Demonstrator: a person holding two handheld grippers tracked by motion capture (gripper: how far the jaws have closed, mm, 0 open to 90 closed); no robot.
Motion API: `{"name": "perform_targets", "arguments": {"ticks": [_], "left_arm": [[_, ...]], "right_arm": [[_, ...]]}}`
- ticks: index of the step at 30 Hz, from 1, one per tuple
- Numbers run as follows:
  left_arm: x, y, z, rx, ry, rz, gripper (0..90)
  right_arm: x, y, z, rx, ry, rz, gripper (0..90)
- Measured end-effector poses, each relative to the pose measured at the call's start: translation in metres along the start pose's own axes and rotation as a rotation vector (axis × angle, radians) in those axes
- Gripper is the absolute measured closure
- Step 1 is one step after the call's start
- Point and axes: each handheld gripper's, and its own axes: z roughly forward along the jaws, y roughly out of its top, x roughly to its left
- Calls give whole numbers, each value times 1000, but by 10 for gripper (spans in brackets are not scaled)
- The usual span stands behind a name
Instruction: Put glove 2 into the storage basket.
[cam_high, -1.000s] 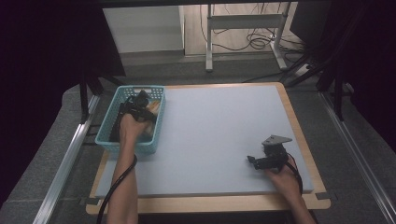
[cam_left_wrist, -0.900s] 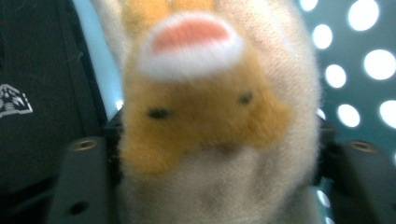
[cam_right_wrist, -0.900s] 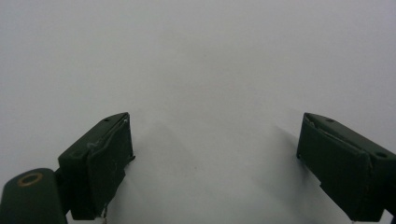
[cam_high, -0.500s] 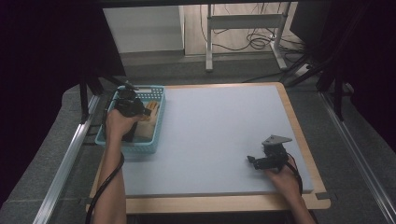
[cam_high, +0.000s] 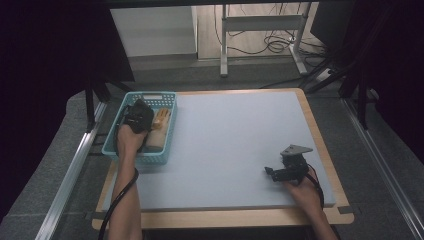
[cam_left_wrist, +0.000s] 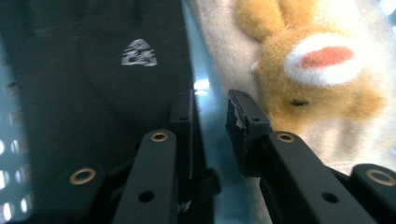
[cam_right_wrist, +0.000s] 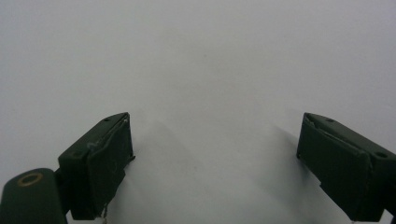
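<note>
A teal plastic basket (cam_high: 134, 158) stands at the left of the table. Inside it lie a tan and orange plush toy (cam_high: 159, 126) (cam_left_wrist: 308, 60) and a black fabric item (cam_left_wrist: 93, 70) with a small white print. My left gripper (cam_high: 137, 118) (cam_left_wrist: 210, 105) reaches down into the basket between the two. Its jaws have just been closing and now stand shut with a narrow slit, and I see nothing pinched between them. My right gripper (cam_high: 269, 171) (cam_right_wrist: 215, 140) rests low over the grey mat (cam_high: 235, 135) at the front right, open and empty.
The grey mat lies on a wooden tabletop (cam_high: 225, 218). Metal rails (cam_high: 70, 170) run along both sides of the table. Beyond the far edge are a desk frame (cam_high: 260, 25) and cables on the floor.
My left hand has shifted left inside the basket and then drawn slightly nearer. The right hand and its gripper have stayed where they were.
</note>
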Motion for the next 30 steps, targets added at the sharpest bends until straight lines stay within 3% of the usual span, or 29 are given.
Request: {"name": "perform_targets", "arguments": {"ticks": [4,7,11,15,21,30], "left_arm": [[-8,3,1,-3,-1,26,761],[-7,2,1,-9,-1,18,754],[1,-2,-4,-43,14,-1,625],[9,-6,-11,-87,-10,-17,507],[11,-9,-21,-140,-43,-4,437],[14,-14,-36,-199,-19,19,317]], "right_arm": [[0,0,0,0,0,0,102],[0,0,0,-1,0,-1,102],[0,0,0,0,0,0,102],[0,0,0,0,0,0,102],[0,0,0,0,0,0,102],[0,0,0,0,0,0,102]]}}
